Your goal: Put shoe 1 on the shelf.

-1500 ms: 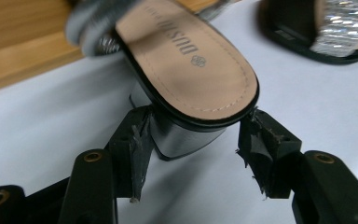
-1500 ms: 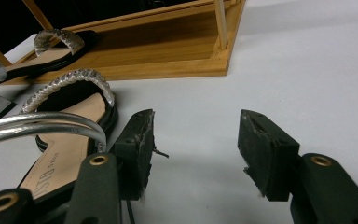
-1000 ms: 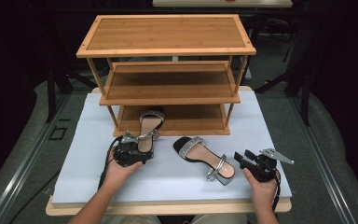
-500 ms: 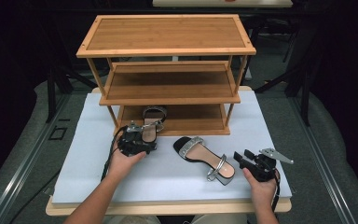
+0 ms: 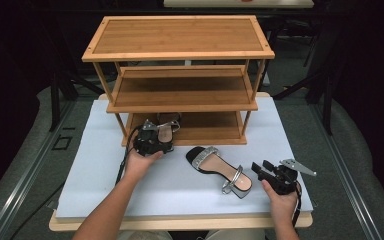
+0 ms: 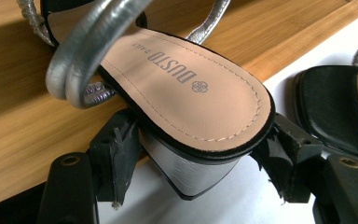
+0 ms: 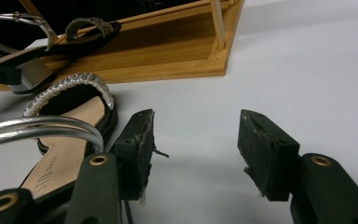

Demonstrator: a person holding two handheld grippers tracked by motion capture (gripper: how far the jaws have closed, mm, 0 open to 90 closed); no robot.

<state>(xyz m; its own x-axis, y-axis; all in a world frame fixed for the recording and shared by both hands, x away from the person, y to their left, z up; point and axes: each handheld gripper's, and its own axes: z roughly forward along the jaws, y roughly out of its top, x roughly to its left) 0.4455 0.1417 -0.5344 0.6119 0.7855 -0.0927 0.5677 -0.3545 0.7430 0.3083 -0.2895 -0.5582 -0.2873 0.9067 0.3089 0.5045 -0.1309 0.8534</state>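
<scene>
On the rack's bottom shelf [image 5: 205,131], the left claw [image 5: 152,142] pinches a sandal [image 6: 186,93] by its stiff block heel, jaws having just closed. Light shoe, floppy straps, so the heel is likely the best hold. The right claw [image 7: 193,154] rests spread, empty.

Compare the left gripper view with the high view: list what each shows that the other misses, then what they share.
Left gripper view alone: the DUSTO print on the insole and the silver block heel between the jaws, whose pads sit at its sides; they have just been closing.

High view alone: the three-tier bamboo rack, the right gripper and both forearms.

Shared: the sandal on the bottom shelf, the second sandal and the white mat.
</scene>
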